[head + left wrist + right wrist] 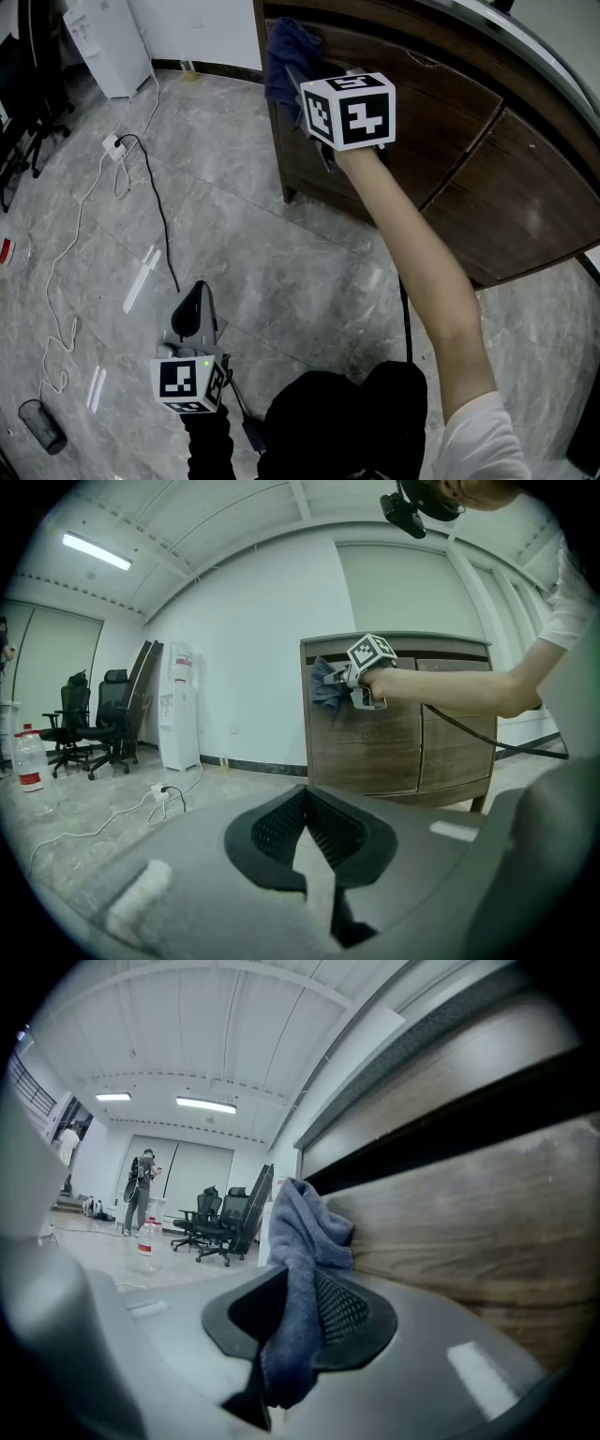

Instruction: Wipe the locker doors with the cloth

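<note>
A blue-grey cloth (284, 58) is pinched in my right gripper (302, 89) and pressed against the upper left part of the brown wooden locker door (412, 112). In the right gripper view the cloth (305, 1269) hangs between the black pads, bunched against the wood (469, 1232). The left gripper view shows the same cloth (328, 688) high on the left door (361, 733). My left gripper (194, 309) hangs low over the floor, away from the locker, its pads (323, 832) touching at the tips with nothing between them.
The locker (525, 187) has curved doors and stands on a grey marble floor (262, 244). A power strip with white and black cables (117, 145) lies at the left, a white water dispenser (108, 42) behind it. Office chairs (94, 719) and a bottle (28, 761) stand further off.
</note>
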A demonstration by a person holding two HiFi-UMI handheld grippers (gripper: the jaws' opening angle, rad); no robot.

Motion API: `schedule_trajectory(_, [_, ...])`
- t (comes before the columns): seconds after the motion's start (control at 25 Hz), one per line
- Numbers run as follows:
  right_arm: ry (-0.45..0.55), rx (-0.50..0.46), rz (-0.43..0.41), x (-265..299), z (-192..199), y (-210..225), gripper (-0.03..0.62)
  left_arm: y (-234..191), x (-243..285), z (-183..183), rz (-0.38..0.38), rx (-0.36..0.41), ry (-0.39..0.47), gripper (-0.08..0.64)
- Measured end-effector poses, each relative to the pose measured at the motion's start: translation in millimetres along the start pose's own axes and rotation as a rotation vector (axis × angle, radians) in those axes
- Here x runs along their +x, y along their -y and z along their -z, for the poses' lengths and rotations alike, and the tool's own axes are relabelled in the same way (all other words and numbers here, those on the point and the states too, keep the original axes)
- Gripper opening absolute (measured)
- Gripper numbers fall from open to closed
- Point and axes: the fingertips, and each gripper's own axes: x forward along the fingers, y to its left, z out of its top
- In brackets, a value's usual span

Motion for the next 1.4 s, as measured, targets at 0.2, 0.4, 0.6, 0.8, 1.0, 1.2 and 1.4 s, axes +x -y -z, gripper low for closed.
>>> schedule_trajectory(0.2, [-0.067, 0.013, -0.002, 12.2, 63.2, -7.1, 0.087, -2.7, 3.5, 12.6, -0.006, -0.008, -0.02, 0.003])
schedule_trajectory(0.4, [-0.142, 0.011, -0.021, 25.4, 128.5, -16.3, 0.087, -6.5, 8.3, 25.8, -0.011, -0.02, -0.05, 0.003])
schedule_trajectory(0.6, [-0.206, 0.021, -0.04, 34.6, 186.5, -22.2, 0.086, -9.0, 13.3, 41.2, -0.019, -0.024, -0.073, 0.003])
schedule_trajectory(0.8, [-0.29, 0.039, -0.051, 42.1, 241.0, -28.4, 0.086, -7.6, 13.7, 54.5, -0.019, -0.037, -0.104, 0.002])
schedule_trajectory(1.0, [-0.349, 0.061, -0.056, 48.7, 281.0, -33.7, 0.086, -9.4, 7.3, 66.4, -0.03, -0.048, -0.128, 0.002])
schedule_trajectory(1.2, [-0.418, 0.085, -0.061, 53.6, 315.6, -38.7, 0.086, -13.6, -0.7, 73.2, -0.046, -0.05, -0.145, 0.002])
schedule_trajectory(1.4, [-0.477, 0.103, -0.07, 50.0, 345.0, -39.5, 0.086, -14.4, -5.9, 73.8, -0.052, -0.042, -0.149, 0.003])
